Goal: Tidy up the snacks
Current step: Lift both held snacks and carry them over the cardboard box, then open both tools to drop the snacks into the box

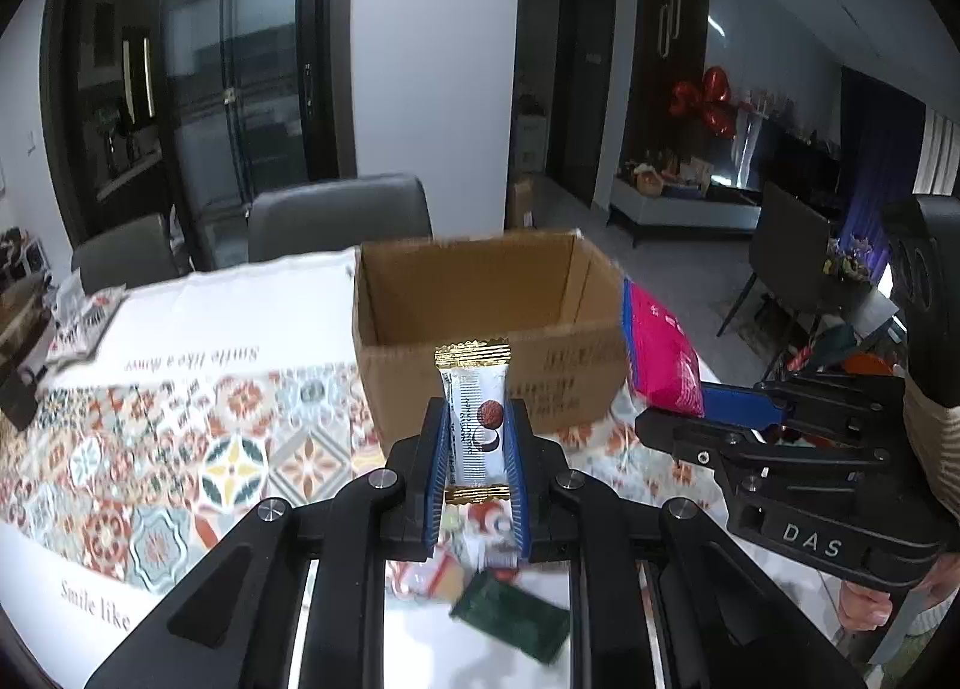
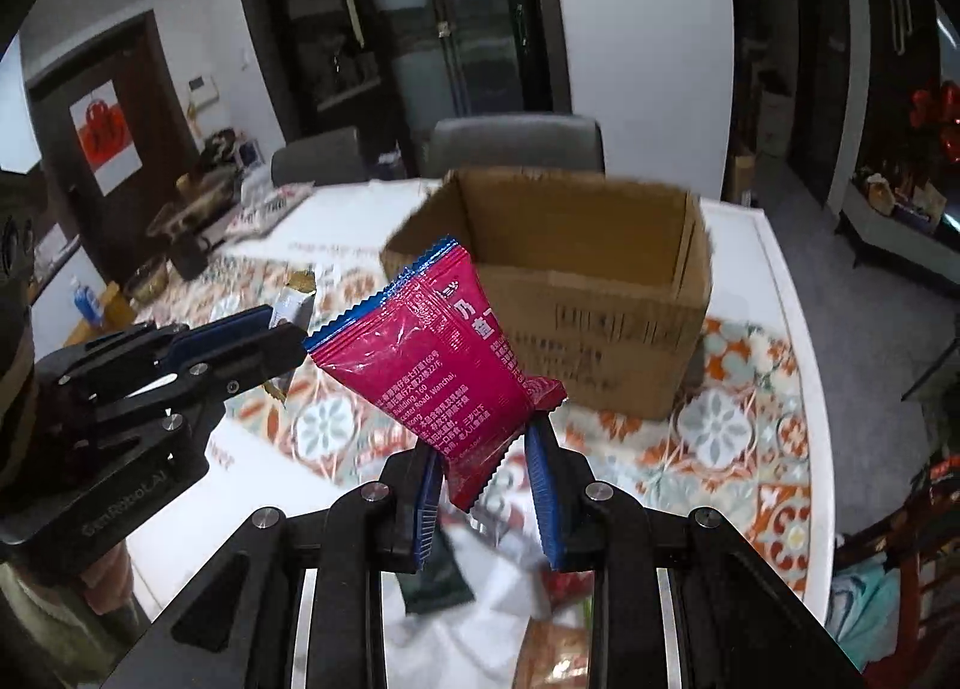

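While you hold both grippers raised in front of the cardboard box (image 1: 489, 329), each one is already loaded: your left gripper (image 1: 477, 452) is clamped on a white snack bar (image 1: 477, 419) with gold crimped ends, and your right gripper (image 2: 486, 473) is clamped on a pink snack bag (image 2: 444, 365) by its lower corner. The bar stands upright between the blue pads (image 1: 441, 461), so its long body is pinned along both edges and should not swing. The bag is pinched only near 1 end, so it tilts up and away from the jaws toward the box's near left corner; expect it to flop if you turn the wrist quickly. The box sits open-topped on the patterned tablecloth (image 1: 156, 467), just beyond both snacks, and looks empty as far as its inside shows, so this reads as an early delivery step. Near the box, below your grippers, more loose snacks lie on the cloth, among them a dark green packet (image 1: 510, 617). Because both snacks sit lower than the rim in these views, you will likely need more height before carrying them over the near wall and releasing.
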Available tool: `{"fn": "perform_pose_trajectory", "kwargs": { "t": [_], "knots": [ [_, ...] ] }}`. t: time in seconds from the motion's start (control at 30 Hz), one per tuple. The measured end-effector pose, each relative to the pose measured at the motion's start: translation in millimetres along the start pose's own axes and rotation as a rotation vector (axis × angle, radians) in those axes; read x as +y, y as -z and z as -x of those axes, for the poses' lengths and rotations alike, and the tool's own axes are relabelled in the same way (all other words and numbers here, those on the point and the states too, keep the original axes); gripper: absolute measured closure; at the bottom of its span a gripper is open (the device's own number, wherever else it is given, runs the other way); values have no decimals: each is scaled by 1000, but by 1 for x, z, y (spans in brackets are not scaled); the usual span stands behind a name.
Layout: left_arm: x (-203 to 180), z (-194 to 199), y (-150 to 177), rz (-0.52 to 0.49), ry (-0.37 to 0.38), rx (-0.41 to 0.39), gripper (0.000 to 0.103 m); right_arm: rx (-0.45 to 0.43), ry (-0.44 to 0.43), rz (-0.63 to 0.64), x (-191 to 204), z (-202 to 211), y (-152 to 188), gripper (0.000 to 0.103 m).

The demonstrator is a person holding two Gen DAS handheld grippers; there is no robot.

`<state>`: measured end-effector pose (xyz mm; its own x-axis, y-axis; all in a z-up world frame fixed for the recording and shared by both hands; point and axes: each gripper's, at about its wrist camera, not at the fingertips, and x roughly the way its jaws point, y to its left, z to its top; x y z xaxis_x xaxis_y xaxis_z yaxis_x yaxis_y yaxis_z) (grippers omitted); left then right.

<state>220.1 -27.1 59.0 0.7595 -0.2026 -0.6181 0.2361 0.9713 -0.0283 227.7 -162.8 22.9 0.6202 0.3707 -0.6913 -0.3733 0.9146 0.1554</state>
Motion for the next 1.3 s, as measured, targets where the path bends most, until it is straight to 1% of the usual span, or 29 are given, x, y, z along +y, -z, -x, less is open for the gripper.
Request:
{"fn": "perform_pose_trajectory", "kwargs": {
  "t": [0.17, 0.23, 0.37, 0.53, 0.7, 0.9, 1.07, 1.1, 1.13, 1.17, 1.2, 1.23, 1.3],
  "knots": [
    [3, -1, -28, -16, -7, -42, 84, -61, 15, -17, -6, 8, -27, 75],
    [5, -2, -37, -17, 4, -52, 84, -77, 20, -18, -8, 10, -38, 75],
    [7, -11, -52, -30, 6, -62, 84, -90, 27, -28, -15, 7, -57, 75],
    [10, -28, -67, -33, 19, -49, 84, -95, 50, -31, -24, -2, -77, 75],
    [14, -47, -77, -25, 29, -43, 84, -83, 80, -23, -32, -12, -88, 75],
    [18, -77, -89, -15, 43, -4, 84, -45, 99, -13, -40, -35, -99, 75],
    [18, -99, -98, -11, 32, 24, 83, -10, 103, -19, -47, -55, -107, 75],
    [19, -100, -99, -5, 28, 26, 80, -6, 104, -19, -49, -58, -108, 74],
    [19, -104, -101, 6, 20, 30, 68, -3, 104, -20, -51, -62, -110, 74],
    [20, -107, -103, 14, 10, 33, 62, -1, 101, -23, -52, -64, -111, 74],
    [22, -108, -102, 19, 0, 32, 57, -1, 101, -27, -53, -66, -112, 72],
    [23, -107, -102, 23, -8, 32, 57, 3, 106, -29, -55, -69, -113, 59],
    [27, -105, -99, 30, -16, 37, 57, 3, 132, -39, -55, -71, -111, 43]
  ]
}}
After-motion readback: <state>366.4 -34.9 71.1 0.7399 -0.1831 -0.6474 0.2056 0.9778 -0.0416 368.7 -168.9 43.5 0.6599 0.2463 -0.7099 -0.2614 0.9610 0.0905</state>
